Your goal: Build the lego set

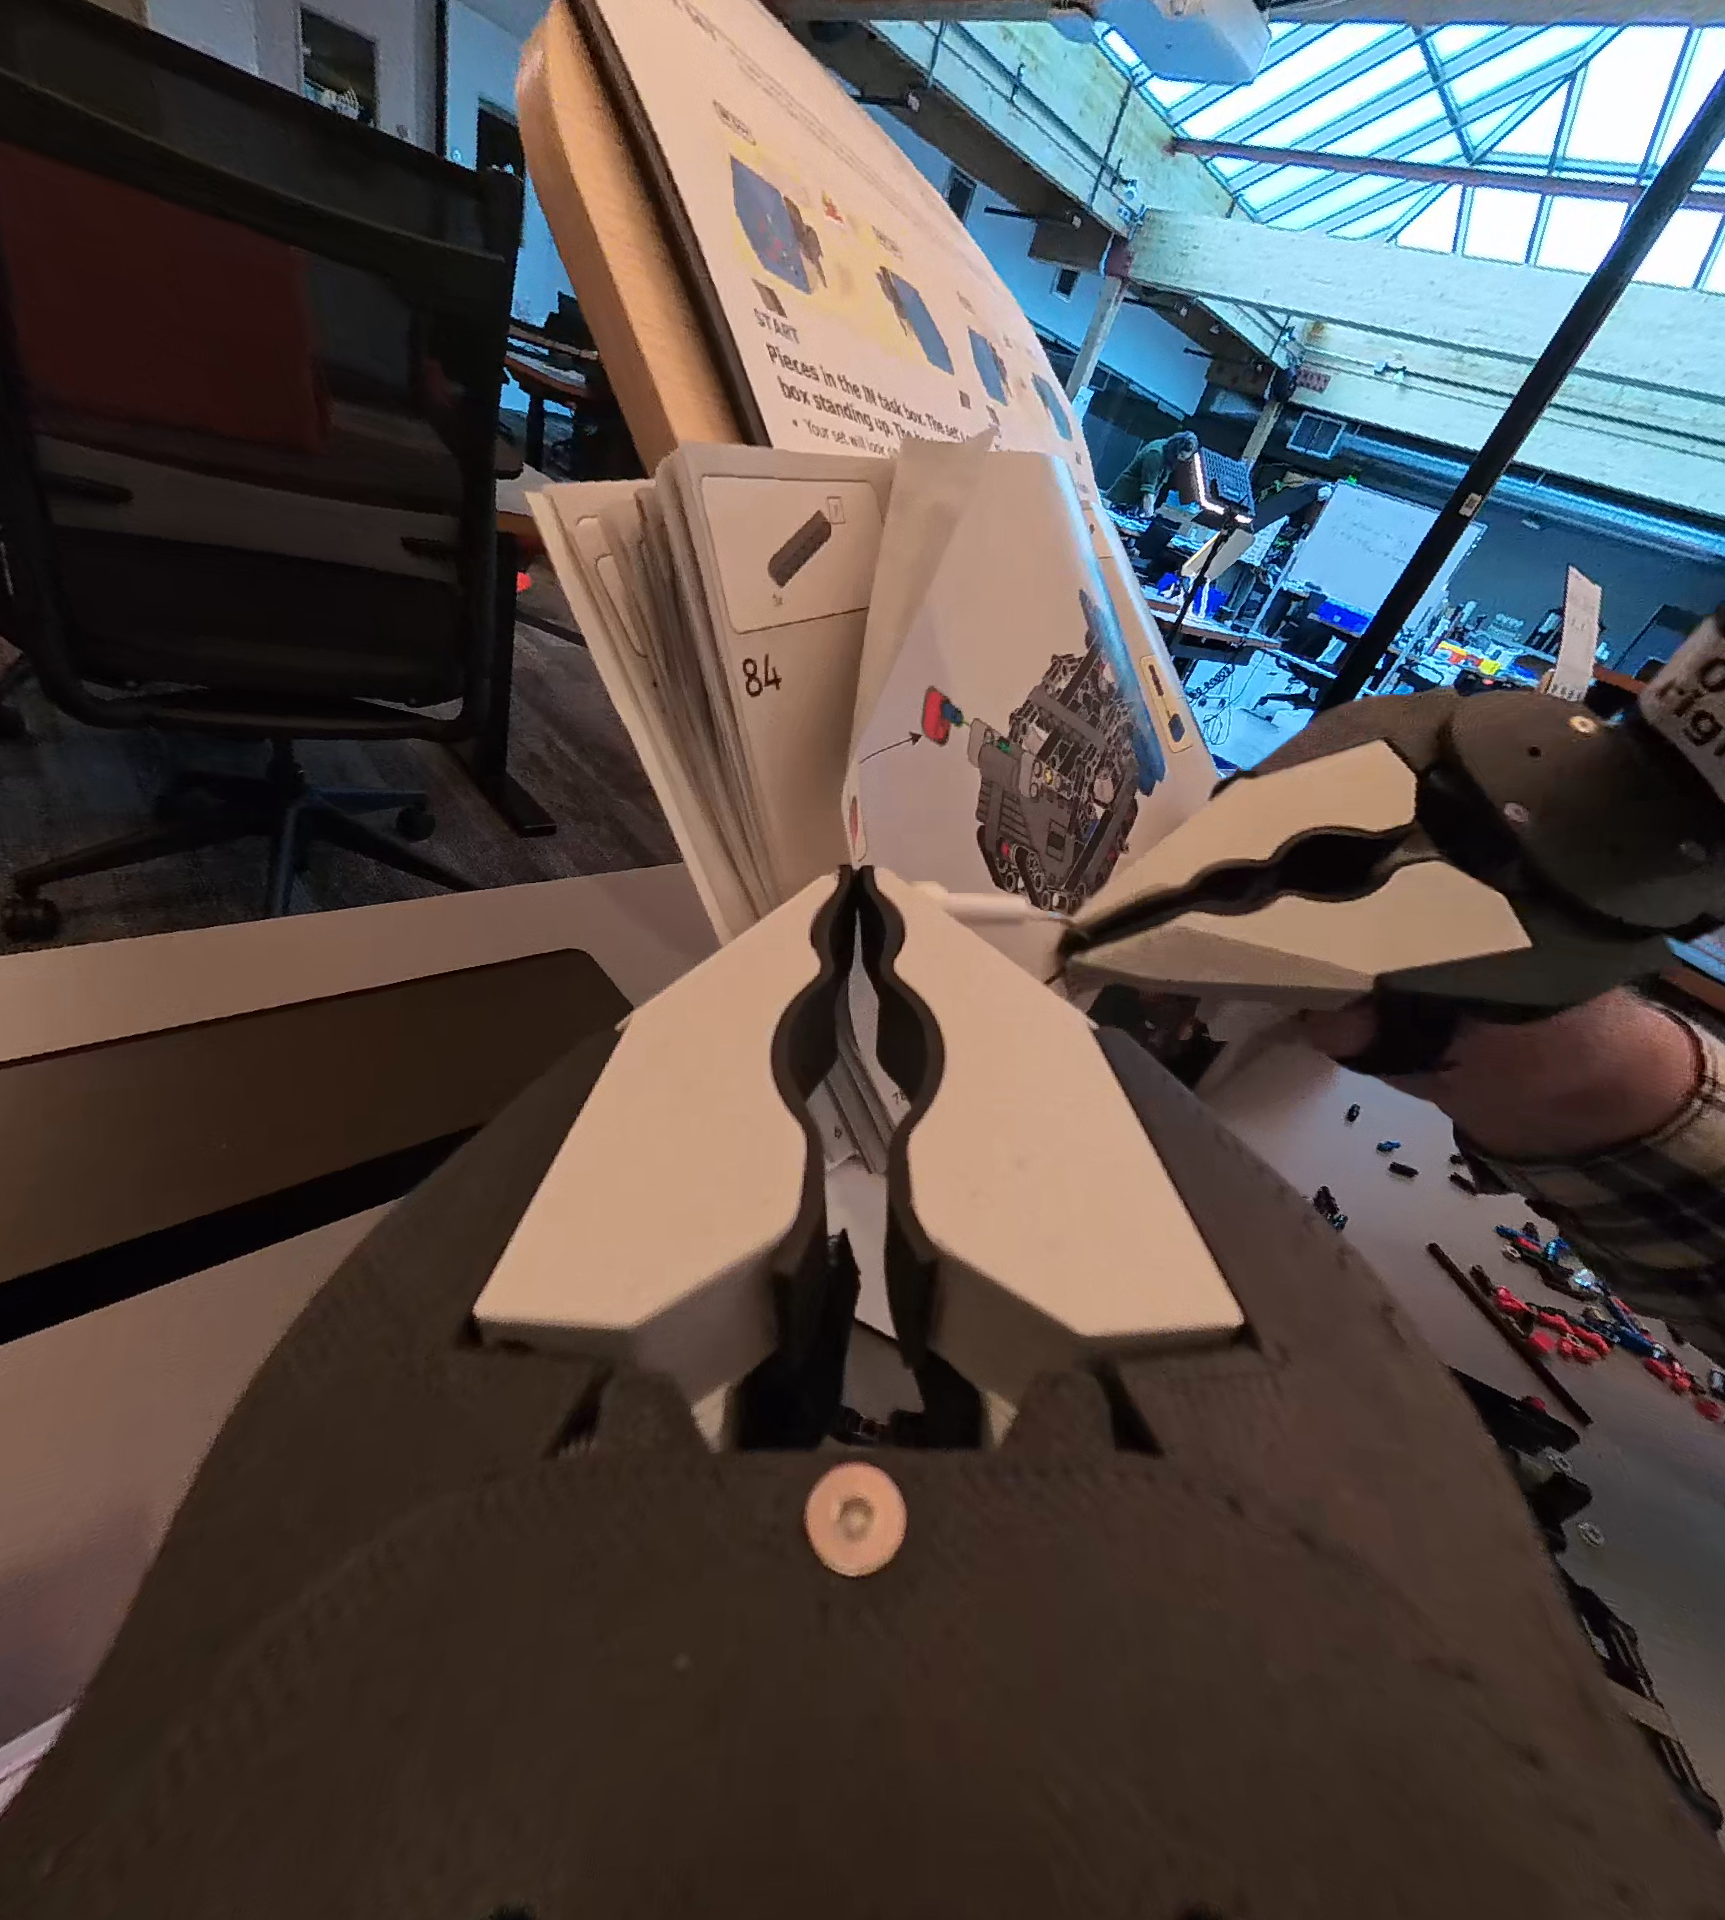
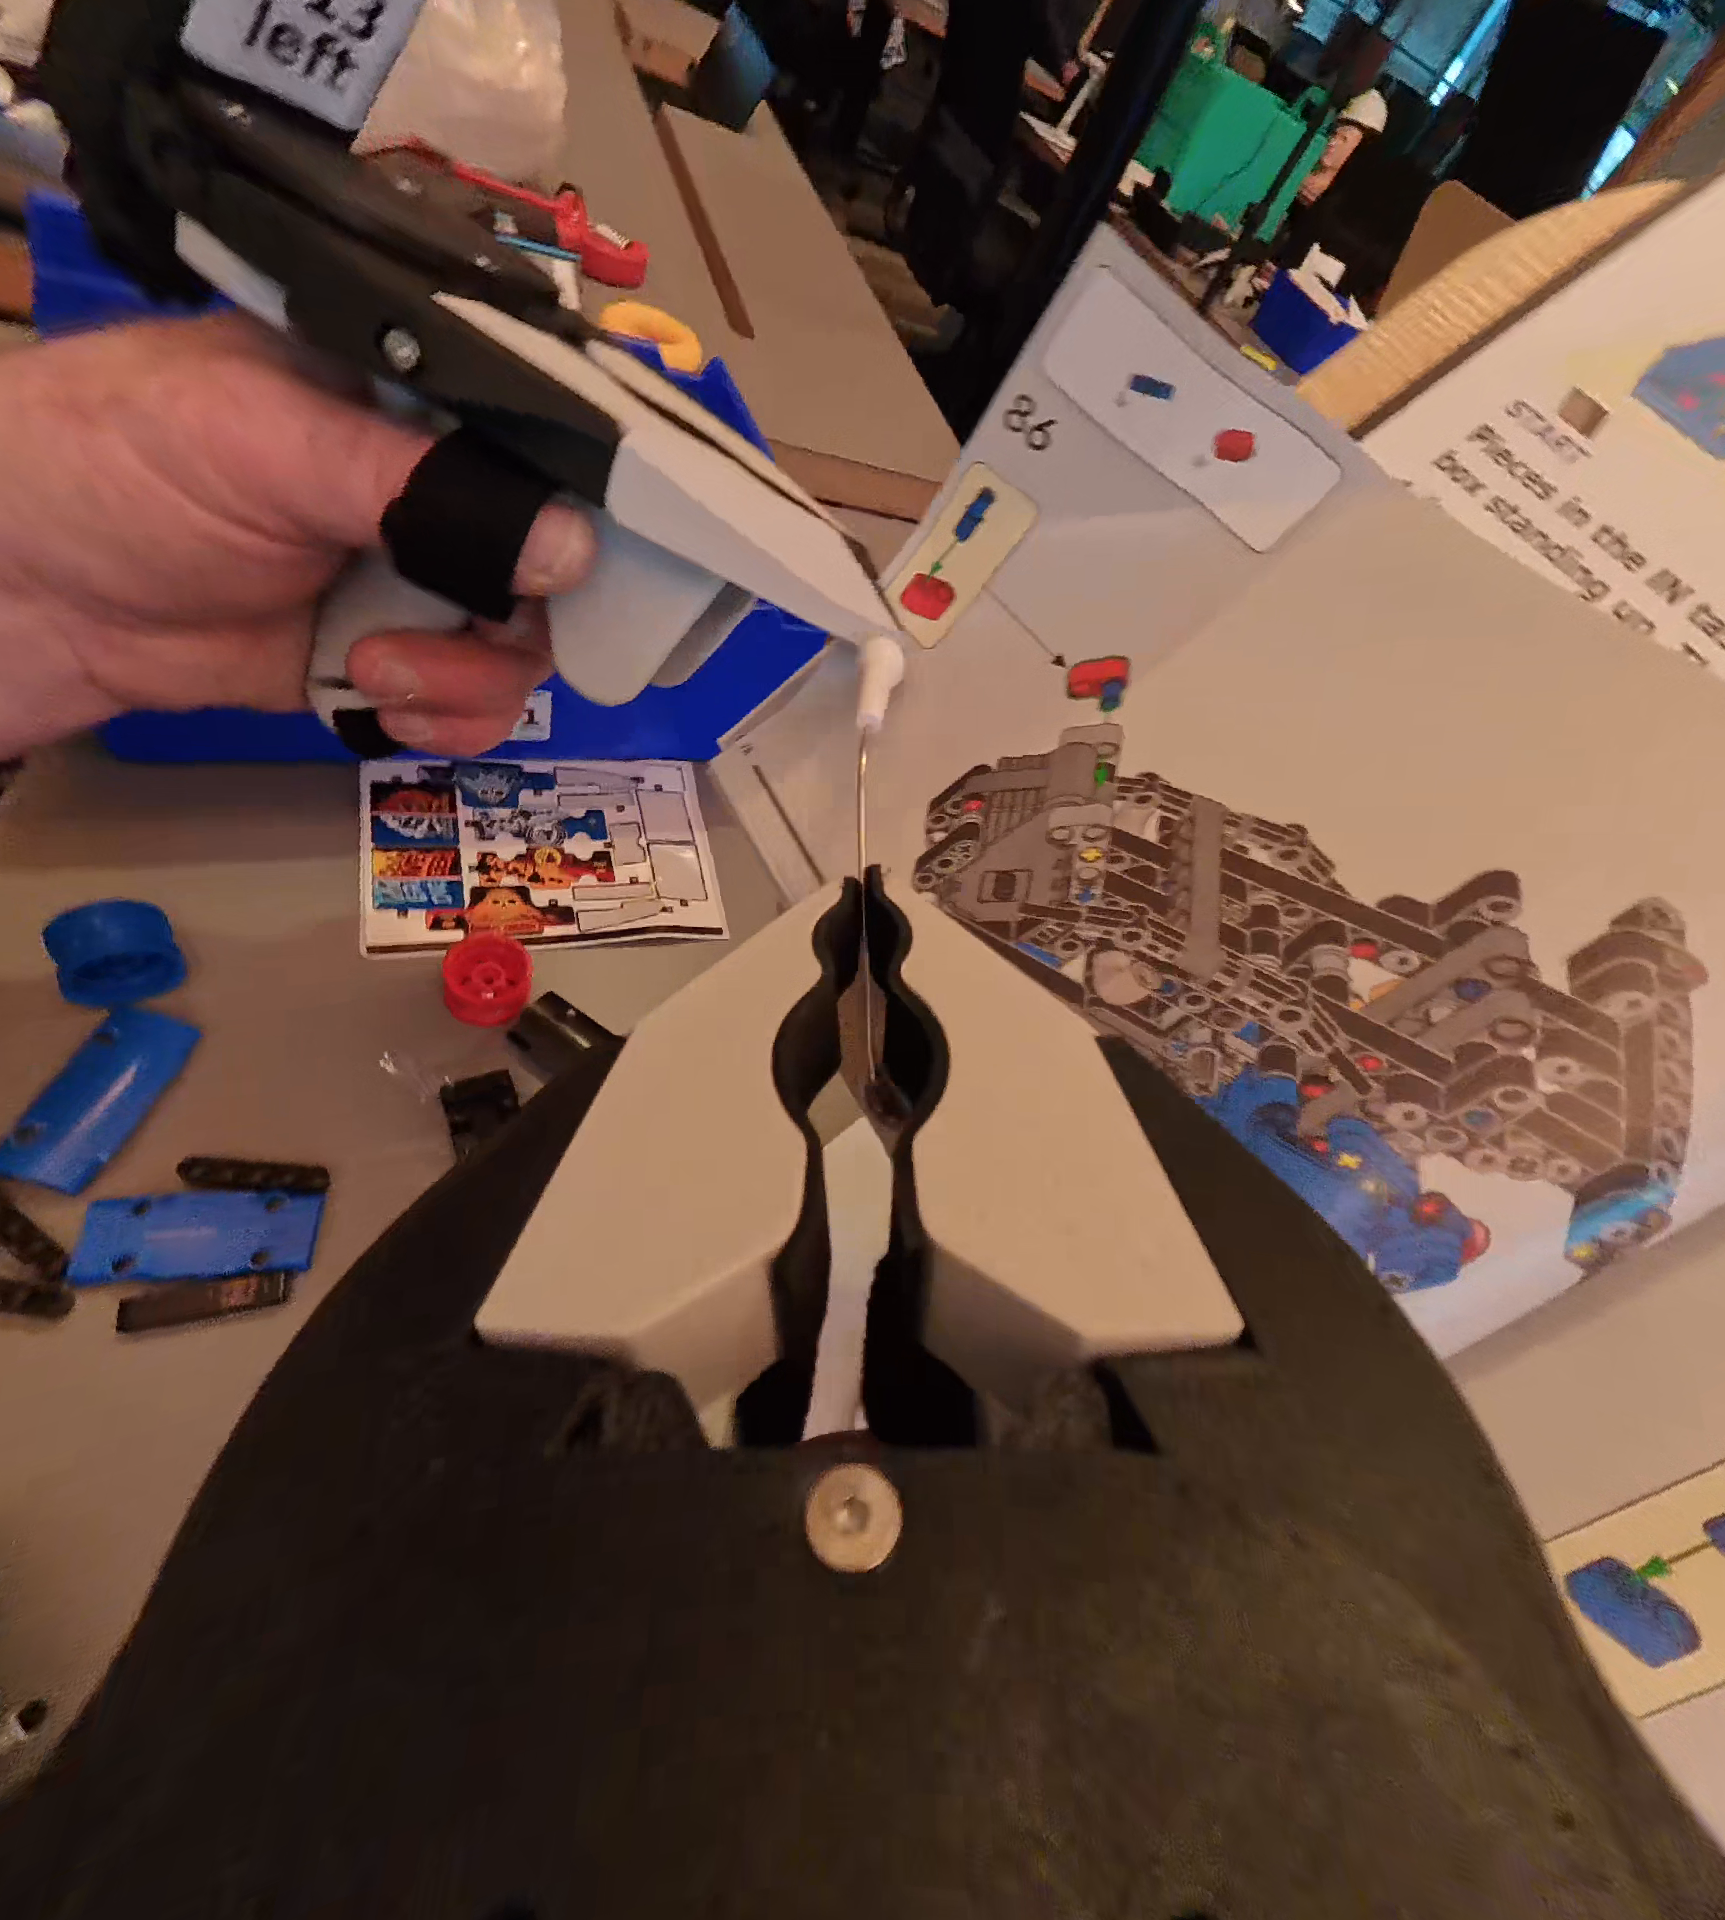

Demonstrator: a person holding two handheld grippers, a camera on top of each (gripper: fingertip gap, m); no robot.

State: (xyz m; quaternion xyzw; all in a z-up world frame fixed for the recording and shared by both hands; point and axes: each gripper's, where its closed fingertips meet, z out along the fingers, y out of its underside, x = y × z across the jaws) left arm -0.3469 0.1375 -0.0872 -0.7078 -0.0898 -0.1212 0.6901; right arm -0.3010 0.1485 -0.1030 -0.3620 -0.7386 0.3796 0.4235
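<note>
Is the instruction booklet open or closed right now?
Open: the instruction booklet stands with fanned pages, one pinched in the shut left gripper.

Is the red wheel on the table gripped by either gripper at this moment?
No: the red wheel lies loose on the table below the sticker sheet, clear of both the right gripper and the left gripper.

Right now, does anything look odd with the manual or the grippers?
Yes. The instruction booklet stands fanned open with one page pinched in the left gripper. The right gripper is shut on a thin metal rod with a white tip, not a brick.
</note>
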